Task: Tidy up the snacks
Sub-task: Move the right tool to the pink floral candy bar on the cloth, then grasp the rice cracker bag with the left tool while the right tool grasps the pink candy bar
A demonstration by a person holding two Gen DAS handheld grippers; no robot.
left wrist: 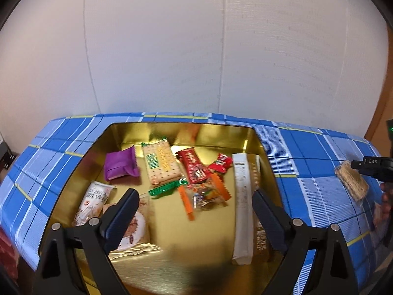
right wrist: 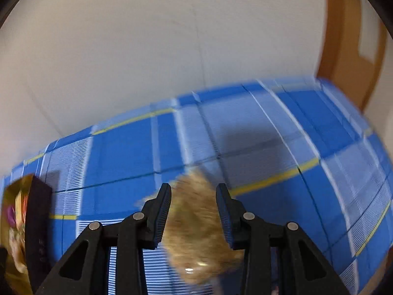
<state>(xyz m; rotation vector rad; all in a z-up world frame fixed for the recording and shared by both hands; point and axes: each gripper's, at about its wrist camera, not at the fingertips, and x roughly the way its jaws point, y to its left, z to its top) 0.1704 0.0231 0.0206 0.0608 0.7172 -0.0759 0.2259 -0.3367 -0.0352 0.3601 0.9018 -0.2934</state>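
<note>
Right gripper carries a tan oat cracker bar over the blue plaid tablecloth, right of the gold tin.

Its jaws are clamped on the bar's long sides, the wrapper end poking out near the camera; the bar looks light, dry and crumbly under thin film, so a gentle squeeze across the middle suits it better than a pinch at the slippery sealed end; the left gripper hangs over the tin with jaws spread wide and nothing between them; below lie a purple pouch, a green-trimmed cracker packet, a red bar and a long white box.
</note>
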